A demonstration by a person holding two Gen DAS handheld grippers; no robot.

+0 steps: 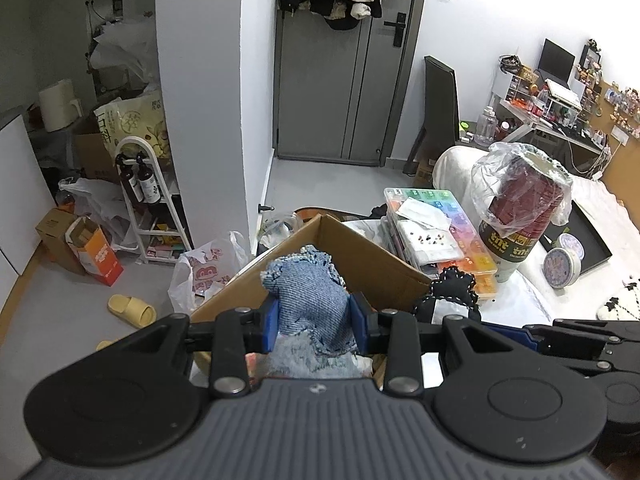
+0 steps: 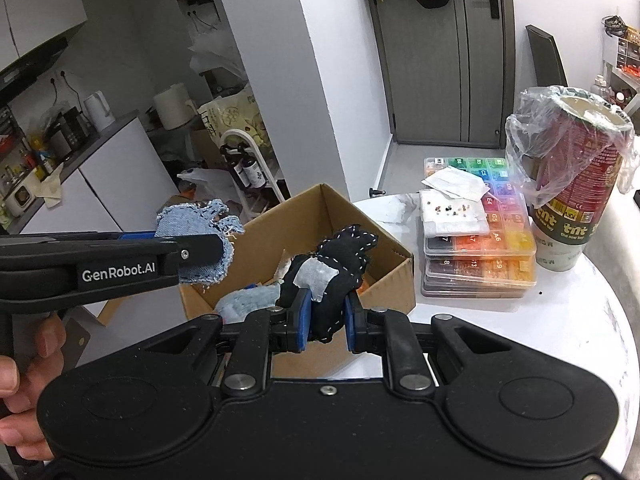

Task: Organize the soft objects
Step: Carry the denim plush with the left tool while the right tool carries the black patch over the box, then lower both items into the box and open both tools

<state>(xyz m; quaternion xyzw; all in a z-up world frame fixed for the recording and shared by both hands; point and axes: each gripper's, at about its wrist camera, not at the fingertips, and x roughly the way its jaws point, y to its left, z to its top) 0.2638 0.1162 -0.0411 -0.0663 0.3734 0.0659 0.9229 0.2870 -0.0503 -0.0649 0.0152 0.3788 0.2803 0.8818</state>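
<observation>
1. The box (image 2: 372, 276) is the largest piece: open-topped cardboard on the round table (image 2: 520, 340), just beside a stack of bead trays (image 2: 480, 240). It looks stiff but light, so a shove could slide it. At least one pale soft piece (image 2: 248, 300) already lies inside.

2. The denim toy (image 1: 308, 296) is pinched at its middle by the left gripper (image 1: 314, 322), held above the box's near edge (in the right wrist view it hangs over the left wall). It is stuffed cloth with frayed edges, light and squashy; the pads sink in, which grips well. A hold on the fringe alone would likely tear or slip.

3. The black toy (image 2: 332, 276), smaller, with white stitching and a grey patch, is clamped low on its body by the right gripper (image 2: 326, 324), jaws pressed hard together on it, over the box opening. It is soft, light and unbreakable, so dropping it in should be harmless (it may catch on the pads).
</observation>
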